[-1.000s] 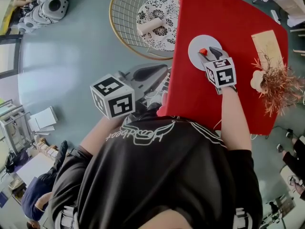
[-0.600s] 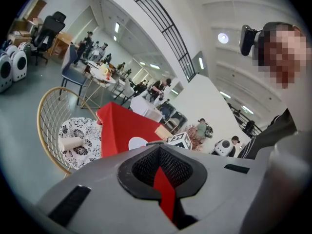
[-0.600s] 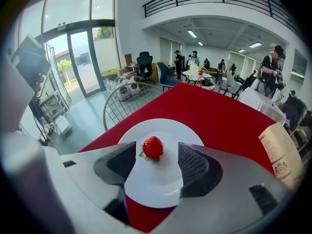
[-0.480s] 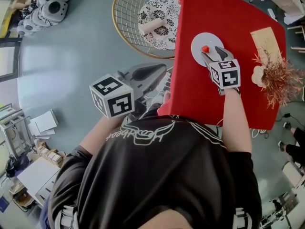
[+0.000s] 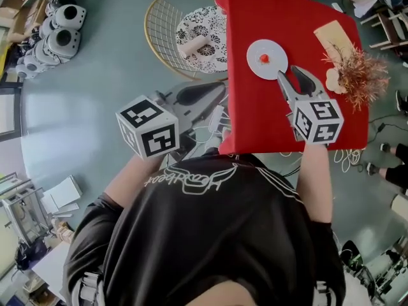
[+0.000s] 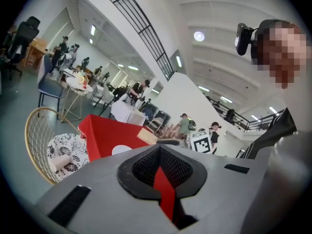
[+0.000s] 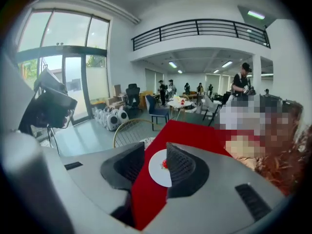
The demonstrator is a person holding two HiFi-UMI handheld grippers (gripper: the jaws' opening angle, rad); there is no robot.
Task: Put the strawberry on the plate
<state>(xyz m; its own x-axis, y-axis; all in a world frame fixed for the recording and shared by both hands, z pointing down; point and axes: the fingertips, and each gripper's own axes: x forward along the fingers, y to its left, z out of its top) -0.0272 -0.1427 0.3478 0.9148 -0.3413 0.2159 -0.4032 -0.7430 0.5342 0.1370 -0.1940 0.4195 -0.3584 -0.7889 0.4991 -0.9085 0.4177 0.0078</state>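
The strawberry (image 5: pixel 264 58) is seen on the white plate (image 5: pixel 255 68) on the red desk (image 5: pixel 255 120). The right gripper (image 5: pixel 291 72) is held just beside the plate, its fingers apart and closing on nothing. The fingers of the left gripper (image 6: pixel 159 152) are pressed together, empty.

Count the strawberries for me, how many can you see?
1. The strawberry sits in the middle of the white plate on the red table. No other one shows, though the person's body hides the table's near edge.
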